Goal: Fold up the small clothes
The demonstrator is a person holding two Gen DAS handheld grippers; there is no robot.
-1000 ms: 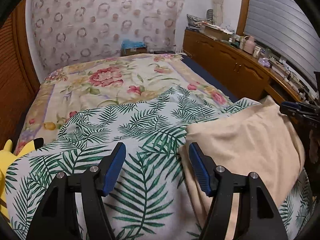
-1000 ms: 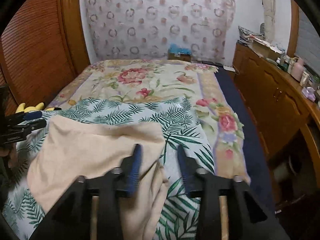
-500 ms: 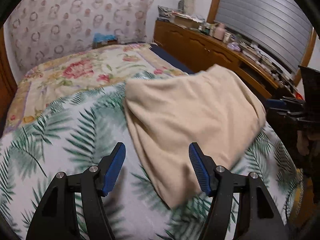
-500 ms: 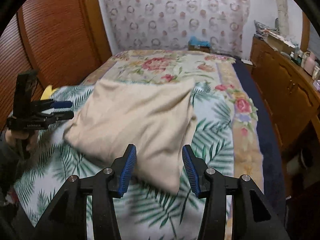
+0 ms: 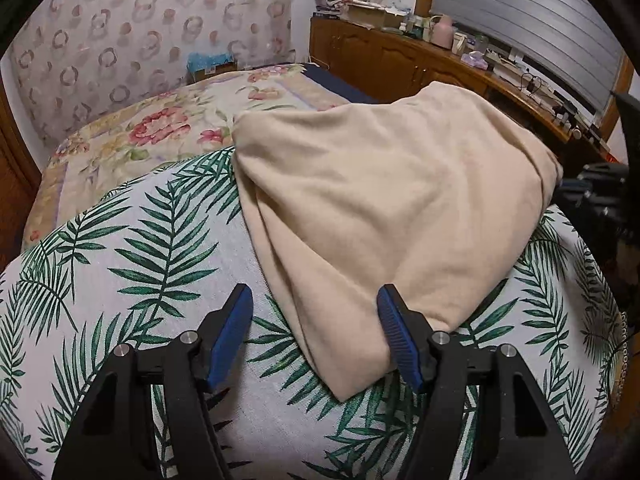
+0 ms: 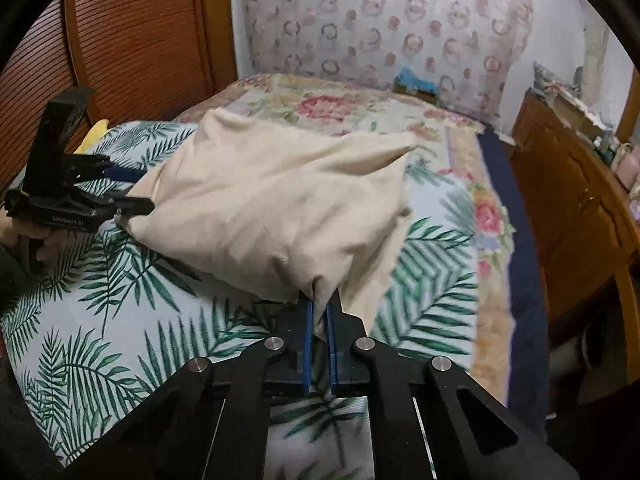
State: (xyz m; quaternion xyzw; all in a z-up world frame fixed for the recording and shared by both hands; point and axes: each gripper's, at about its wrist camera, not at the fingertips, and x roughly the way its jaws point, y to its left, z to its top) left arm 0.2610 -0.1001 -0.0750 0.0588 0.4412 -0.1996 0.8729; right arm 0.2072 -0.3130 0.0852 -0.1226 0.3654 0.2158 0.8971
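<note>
Beige garment (image 5: 400,208) spread over the palm-leaf cover (image 5: 132,248) at the near end of the bed (image 5: 120,136), one corner pointing toward 6 o'clock in the left wrist view. Right hand-held gripper (image 6: 319,320) clamped on a corner of the cloth, jaws having just closed, fabric pinched between the blue pads and lifted slightly off the cover. Left hand-held gripper (image 5: 316,332) held open, straddling the near corner without pressing on it; probably waiting to take that corner so both ends can be carried together for a fold. Fold itself judged not yet begun.

From the right wrist view: left hand-held gripper (image 6: 80,196) at 9 o'clock, its tips at the cloth's edge, plus a wooden slatted door (image 6: 132,48) at 11 o'clock. From the left wrist view only: window blind (image 5: 532,20) and cluttered wooden cabinet (image 5: 400,56) toward 1 o'clock, right hand-held gripper a dark shape at 3 o'clock, its pinch hidden there.
</note>
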